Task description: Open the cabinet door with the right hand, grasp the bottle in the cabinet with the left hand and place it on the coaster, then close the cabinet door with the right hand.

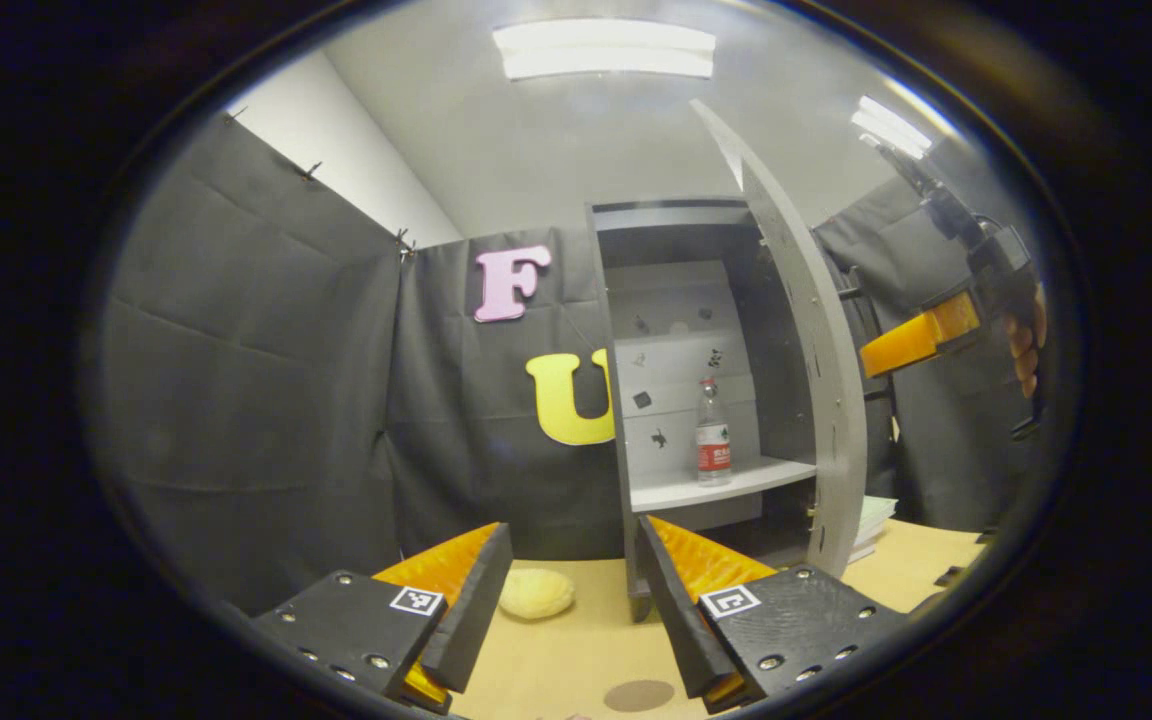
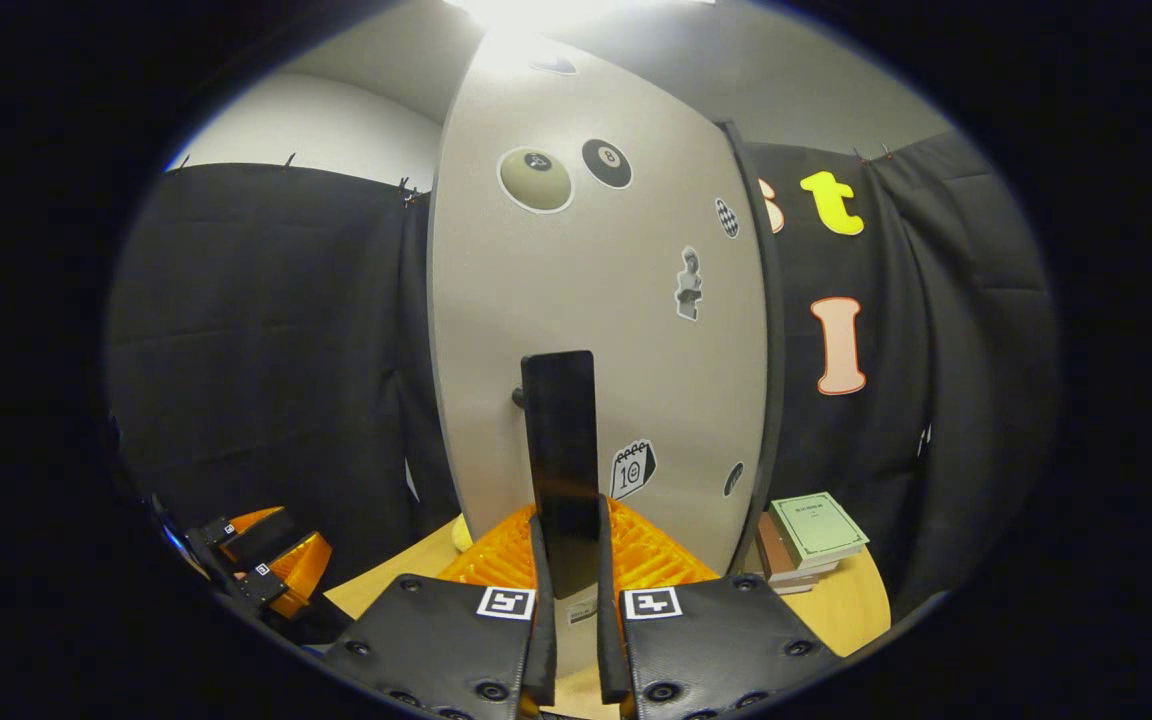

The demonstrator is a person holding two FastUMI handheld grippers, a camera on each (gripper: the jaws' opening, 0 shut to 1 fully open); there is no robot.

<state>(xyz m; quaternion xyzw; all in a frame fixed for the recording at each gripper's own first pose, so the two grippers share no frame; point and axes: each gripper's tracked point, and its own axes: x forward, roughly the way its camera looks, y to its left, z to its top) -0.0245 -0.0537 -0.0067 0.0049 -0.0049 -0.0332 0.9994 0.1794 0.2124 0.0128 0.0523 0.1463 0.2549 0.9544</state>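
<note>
Door open, bottle waiting on cabinet shelf, not yet grasped.

Right gripper (image 2: 570, 560) clamped on the black handle (image 2: 560, 450) of the cabinet door (image 2: 596, 300); left gripper (image 1: 566, 590) jaws apart, low over the table (image 1: 576, 650), well short of the bottle (image 1: 712, 432). Bottle stands upright on the shelf (image 1: 726, 482), clear plastic, red label; likely light, smooth, slightly squashy. Best grip mid-body at the label, moderate squeeze. Coaster (image 1: 638, 695) on table near the left gripper.

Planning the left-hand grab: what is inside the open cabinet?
One bottle stands upright on the white shelf of the cabinet. The open door covers the cabinet's right side, so anything there is hidden.
</note>
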